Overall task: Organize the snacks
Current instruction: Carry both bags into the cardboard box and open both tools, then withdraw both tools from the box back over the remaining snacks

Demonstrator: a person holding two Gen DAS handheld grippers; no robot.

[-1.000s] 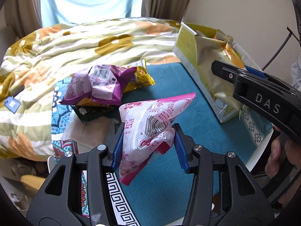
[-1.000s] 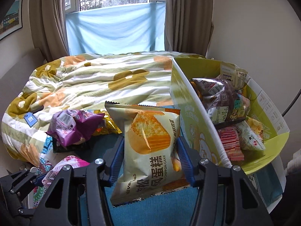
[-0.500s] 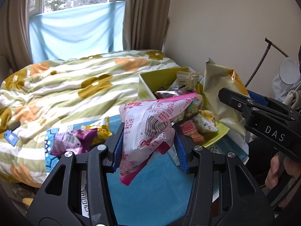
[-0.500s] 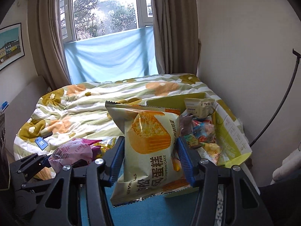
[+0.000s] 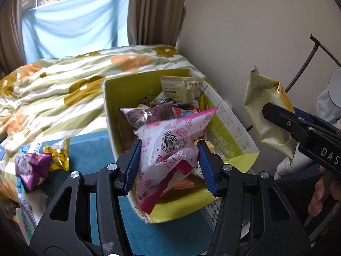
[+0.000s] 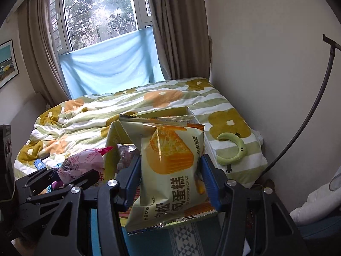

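Left wrist view: left gripper (image 5: 169,166) jaws opening, pink snack packet (image 5: 170,149) between blue pads, left pad touching, right pad just clear. Packet hangs over green box (image 5: 232,134), already crowded with snacks. Loose purple packet (image 5: 32,167) at 9 o'clock on teal cloth (image 5: 91,147).

Right wrist view: right gripper (image 6: 170,177) clamped narrow on chiffon cake packet (image 6: 168,170), box behind it at 12 o'clock.

Risk: pink packet dropping onto heaped contents, sliding over near wall; both grippers close together, cake packet could knock box flap.
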